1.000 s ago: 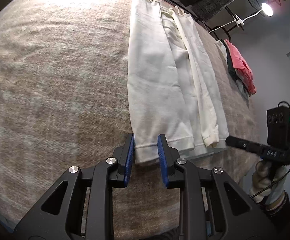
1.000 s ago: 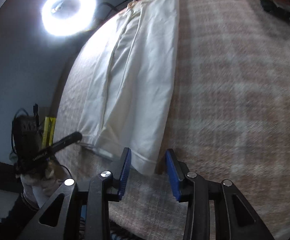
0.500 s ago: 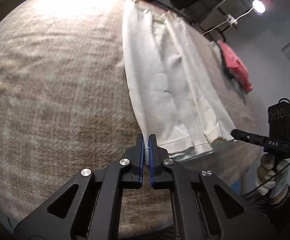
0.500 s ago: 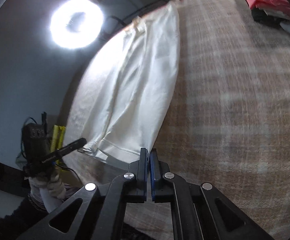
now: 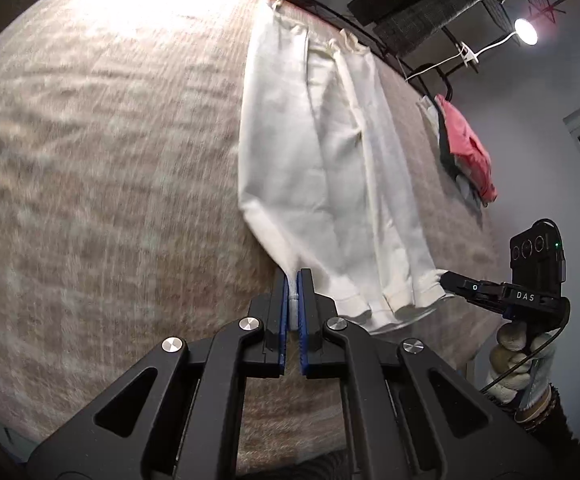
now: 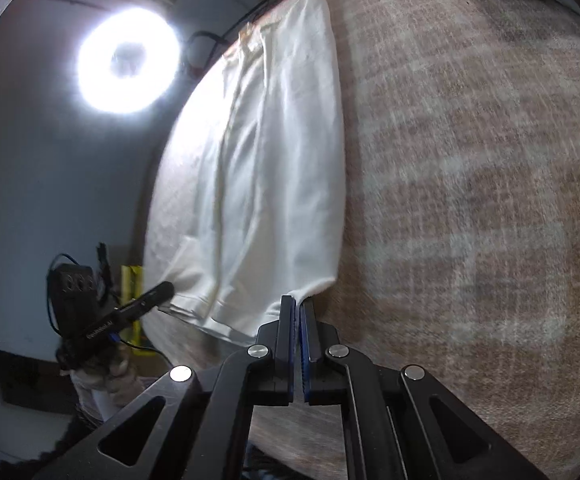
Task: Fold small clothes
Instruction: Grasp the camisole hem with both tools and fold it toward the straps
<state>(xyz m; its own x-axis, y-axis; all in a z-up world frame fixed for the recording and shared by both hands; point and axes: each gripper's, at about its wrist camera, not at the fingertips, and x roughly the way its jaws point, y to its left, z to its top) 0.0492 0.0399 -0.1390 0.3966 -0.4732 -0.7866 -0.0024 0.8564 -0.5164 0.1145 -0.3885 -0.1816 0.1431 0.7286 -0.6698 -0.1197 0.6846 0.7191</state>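
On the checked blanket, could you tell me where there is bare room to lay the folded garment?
Bare brown checked blanket spreads wide beyond the long cream-white garment, on the left claw's side. Crowded: the pink-topped clothes pile at the opposite edge.

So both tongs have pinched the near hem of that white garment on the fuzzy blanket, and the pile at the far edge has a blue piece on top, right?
Nearly. Both tongs, left and right, are shut on the white garment's near hem, and it lies on the fuzzy blanket. But the top piece of the pile at the far edge is pinkish red, not blue; the left wrist view shows it.
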